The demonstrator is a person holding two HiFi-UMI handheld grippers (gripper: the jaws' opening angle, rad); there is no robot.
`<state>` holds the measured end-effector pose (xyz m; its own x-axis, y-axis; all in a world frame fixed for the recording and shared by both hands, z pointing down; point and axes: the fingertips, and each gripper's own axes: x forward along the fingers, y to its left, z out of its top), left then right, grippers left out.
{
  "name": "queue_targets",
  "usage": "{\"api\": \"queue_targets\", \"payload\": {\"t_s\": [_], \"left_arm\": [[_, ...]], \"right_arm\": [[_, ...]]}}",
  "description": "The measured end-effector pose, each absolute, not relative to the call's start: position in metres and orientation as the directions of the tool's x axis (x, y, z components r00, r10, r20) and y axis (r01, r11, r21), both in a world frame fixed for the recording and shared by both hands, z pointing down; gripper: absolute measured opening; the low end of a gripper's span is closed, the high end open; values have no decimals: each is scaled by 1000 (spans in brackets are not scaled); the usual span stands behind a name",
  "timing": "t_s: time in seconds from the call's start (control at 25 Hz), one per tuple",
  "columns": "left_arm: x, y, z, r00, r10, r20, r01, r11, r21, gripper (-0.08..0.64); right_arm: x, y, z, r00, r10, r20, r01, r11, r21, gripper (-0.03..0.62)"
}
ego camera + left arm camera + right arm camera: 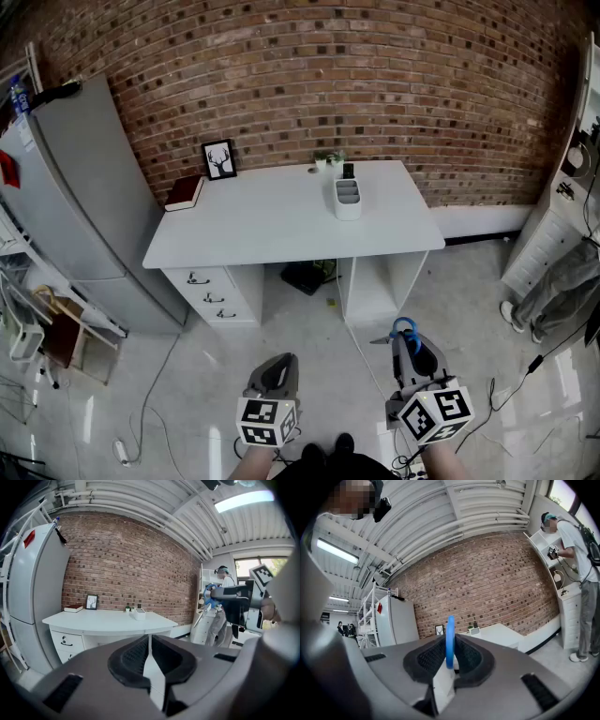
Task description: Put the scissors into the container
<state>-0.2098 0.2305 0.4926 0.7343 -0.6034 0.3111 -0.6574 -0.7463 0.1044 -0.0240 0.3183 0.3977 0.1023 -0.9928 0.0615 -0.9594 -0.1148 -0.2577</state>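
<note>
1. At five o'clock in the head view, the right claw [410,349] is clamped on the scissors [404,329]. The right gripper view shows the blue handle loop pinched edge-on between both jaws.
2. At seven o'clock, the left claw [278,364] has its jaws together with nothing between them, as the left gripper view confirms.
3. Toward twelve o'clock, the white worktop [281,225] stands against the brick wall. It is well apart from both claws, with bare floor between.
4. The container [348,199], a white compartmented holder, sits upright on the worktop's one o'clock side, near the rear edge. A dark item stands in its rear compartment; its identity cannot be told.
5. Assessment: the pick-up appears complete and the scissors are secured. The task is judged to be at an early-to-middle stage.
6. Outstanding: closing on the worktop, bringing the scissors over the container, lowering them into a compartment, and releasing them.
7. Observation: the grip is on the handle loop only, and a blade tip projects to the claw's nine o'clock side. The blades will probably need turning downward before insertion.
</note>
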Motion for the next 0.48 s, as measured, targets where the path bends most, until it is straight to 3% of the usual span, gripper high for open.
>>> {"api": "queue_targets", "payload": {"t_s": [0.48], "left_arm": [[-180,234,495,730,-607,315,-661,-744,97,26]], "right_arm": [[6,320,403,96,-994,55,-955,-108,-276,49]]}}
